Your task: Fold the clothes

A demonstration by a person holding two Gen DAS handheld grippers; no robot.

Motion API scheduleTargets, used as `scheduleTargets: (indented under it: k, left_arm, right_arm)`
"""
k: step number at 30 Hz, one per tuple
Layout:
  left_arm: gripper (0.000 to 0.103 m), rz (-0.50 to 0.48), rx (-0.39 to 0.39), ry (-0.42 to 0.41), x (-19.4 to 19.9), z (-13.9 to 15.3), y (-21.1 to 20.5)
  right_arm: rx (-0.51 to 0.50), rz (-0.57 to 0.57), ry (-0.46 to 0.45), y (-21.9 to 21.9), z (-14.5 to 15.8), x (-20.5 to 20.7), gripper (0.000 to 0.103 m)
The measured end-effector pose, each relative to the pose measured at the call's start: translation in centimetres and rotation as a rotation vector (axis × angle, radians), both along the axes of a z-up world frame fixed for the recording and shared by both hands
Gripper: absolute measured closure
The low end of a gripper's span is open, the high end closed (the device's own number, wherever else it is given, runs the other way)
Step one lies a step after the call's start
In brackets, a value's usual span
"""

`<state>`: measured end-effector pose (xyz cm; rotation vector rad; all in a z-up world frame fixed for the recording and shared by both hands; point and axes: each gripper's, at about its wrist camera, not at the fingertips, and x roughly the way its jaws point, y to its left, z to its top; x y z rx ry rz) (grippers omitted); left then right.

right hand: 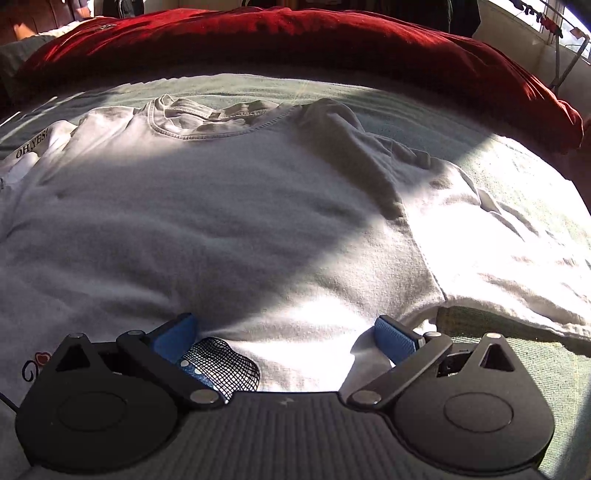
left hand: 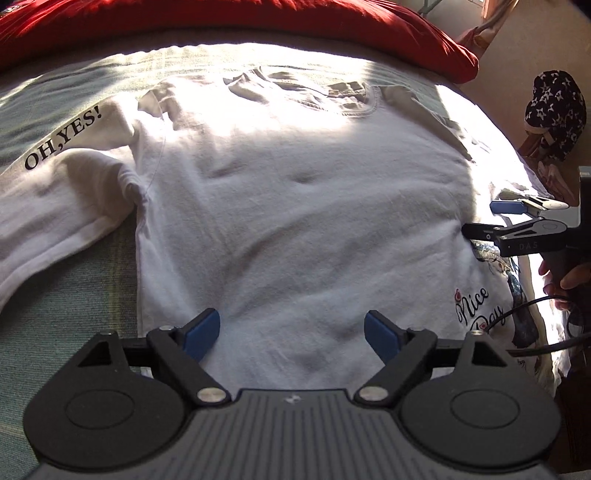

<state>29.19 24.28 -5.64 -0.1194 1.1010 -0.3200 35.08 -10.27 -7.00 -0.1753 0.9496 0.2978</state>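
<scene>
A white long-sleeved shirt [left hand: 295,206] lies spread flat on a pale green bed cover [left hand: 74,295], collar at the far side. Its left sleeve [left hand: 62,206] carries the words "OH,YES!". A "Nice Day" print [left hand: 476,306] shows near the hem on the right. My left gripper [left hand: 291,332] is open, low over the shirt's hem, touching nothing. My right gripper [right hand: 284,336] is open over the hem near the shirt's right side seam; it also shows from the side in the left wrist view [left hand: 480,218]. The right sleeve [right hand: 517,258] stretches out to the right.
A red blanket [right hand: 295,40] is bunched along the far edge of the bed. A dark star-patterned cloth [left hand: 554,110] sits beyond the bed's right side. A cable [left hand: 535,343] trails from the right gripper. A window [right hand: 554,22] lies at the far right.
</scene>
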Motion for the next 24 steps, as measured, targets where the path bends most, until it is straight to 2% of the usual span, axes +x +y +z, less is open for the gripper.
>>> scheduleTargets:
  k: [4,6,7,10,13,17,20,24]
  left_arm:
    - [0.018,0.051,0.037,0.062,-0.3,1.5,-0.1]
    - [0.017,0.075,0.045,0.043,-0.2,2.4,-0.2]
    - [0.017,0.088,0.058,0.030,-0.1,2.8,-0.3]
    - [0.017,0.142,0.098,0.015,0.5,3.8,-0.4]
    - [0.017,0.210,0.112,0.015,1.1,4.1,-0.1]
    - [0.017,0.274,0.081,0.024,2.1,3.3,0.6]
    - [0.017,0.301,0.051,0.039,2.8,2.6,0.9]
    - [0.017,0.256,0.058,0.025,3.4,2.4,1.0]
  right_arm:
    - [0.048,-0.012,0.027,-0.1,1.6,0.6,0.000]
    - [0.073,-0.018,0.041,-0.1,2.3,0.8,0.000]
    - [0.089,-0.020,0.031,-0.2,2.9,1.0,0.000]
    - [0.150,-0.005,-0.086,-0.3,5.0,3.4,0.000]
    - [0.203,-0.006,-0.095,-0.3,5.4,8.1,0.000]
    - [0.213,-0.028,-0.042,0.4,3.4,12.8,0.000]
    - [0.163,-0.058,-0.022,0.8,0.8,15.2,0.000]
    - [0.123,-0.073,-0.051,1.1,0.0,17.5,0.000]
